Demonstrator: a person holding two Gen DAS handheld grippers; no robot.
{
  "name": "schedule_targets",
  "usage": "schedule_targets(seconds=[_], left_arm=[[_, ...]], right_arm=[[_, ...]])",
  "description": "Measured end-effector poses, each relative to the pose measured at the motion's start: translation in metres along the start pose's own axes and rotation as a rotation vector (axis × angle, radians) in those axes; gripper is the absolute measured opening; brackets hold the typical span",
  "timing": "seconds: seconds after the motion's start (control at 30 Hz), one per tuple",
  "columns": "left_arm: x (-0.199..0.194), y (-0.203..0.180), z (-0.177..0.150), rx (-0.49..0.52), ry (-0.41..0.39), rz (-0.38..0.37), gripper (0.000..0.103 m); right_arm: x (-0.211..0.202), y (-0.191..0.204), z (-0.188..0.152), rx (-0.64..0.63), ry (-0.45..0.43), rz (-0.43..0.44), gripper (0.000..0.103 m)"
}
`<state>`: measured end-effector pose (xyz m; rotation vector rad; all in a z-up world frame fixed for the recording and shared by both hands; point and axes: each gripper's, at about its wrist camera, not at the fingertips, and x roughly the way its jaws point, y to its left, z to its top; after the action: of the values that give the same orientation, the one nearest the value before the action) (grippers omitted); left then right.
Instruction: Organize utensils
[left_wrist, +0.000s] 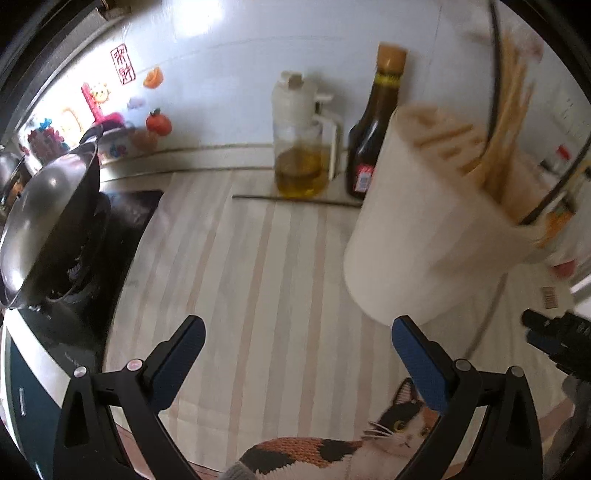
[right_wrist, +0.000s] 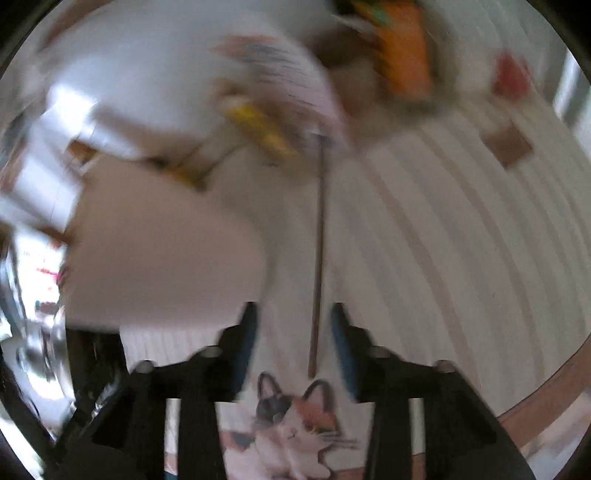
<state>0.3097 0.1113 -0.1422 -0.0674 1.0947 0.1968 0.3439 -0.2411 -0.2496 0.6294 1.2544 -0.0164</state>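
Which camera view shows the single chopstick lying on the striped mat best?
The right wrist view: the chopstick runs lengthwise between the open right gripper fingers, though blurred. The left wrist view shows only a faint sliver of it beside the white holder.

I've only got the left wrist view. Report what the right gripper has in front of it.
Observer: A single brown chopstick runs straight ahead between the fingers of the right gripper.
Operator: Say whether it's gripped.
Observer: No. The jaws stand apart with a gap on either side of the stick, and neither pad touches it.
Operator: Give me its near end.
Observer: Just above the cat print on the striped mat. The view is too blurred to tell if it rests there.
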Motion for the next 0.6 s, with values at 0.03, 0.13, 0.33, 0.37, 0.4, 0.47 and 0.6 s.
schedule_targets(seconds=[0.03, 0.13, 0.33, 0.37, 0.4, 0.47, 0.6], left_arm=[[0.008, -0.003, -0.001, -0.003, 0.005, 0.019, 0.103], [0.027, -0.007, -0.003, -0.012, 0.032, 0.055, 0.103], [0.048, -0.011, -0.006, -0.031, 0.067, 0.101, 0.103], [0.047, -0.011, -0.007, -0.033, 0.068, 0.104, 0.103], [0.046, -0.012, -0.008, -0.033, 0.064, 0.109, 0.103], [0.042, -0.013, -0.009, -0.027, 0.06, 0.112, 0.103], [0.025, -0.013, -0.012, -0.002, 0.04, 0.113, 0.103]], right_arm=[[0.006, -0.008, 0.006, 0.028, 0.003, 0.001, 0.054], [0.025, -0.017, 0.023, 0.02, -0.002, -0.056, 0.063], [0.079, -0.015, 0.05, -0.052, 0.053, -0.158, 0.005], [0.078, -0.015, 0.049, -0.059, 0.04, -0.133, 0.0], [0.074, -0.014, 0.047, -0.064, 0.023, -0.117, 0.0], [0.058, -0.01, 0.045, -0.096, -0.026, -0.092, 0.0], [0.024, -0.006, 0.038, -0.157, -0.1, -0.04, 0.0]])
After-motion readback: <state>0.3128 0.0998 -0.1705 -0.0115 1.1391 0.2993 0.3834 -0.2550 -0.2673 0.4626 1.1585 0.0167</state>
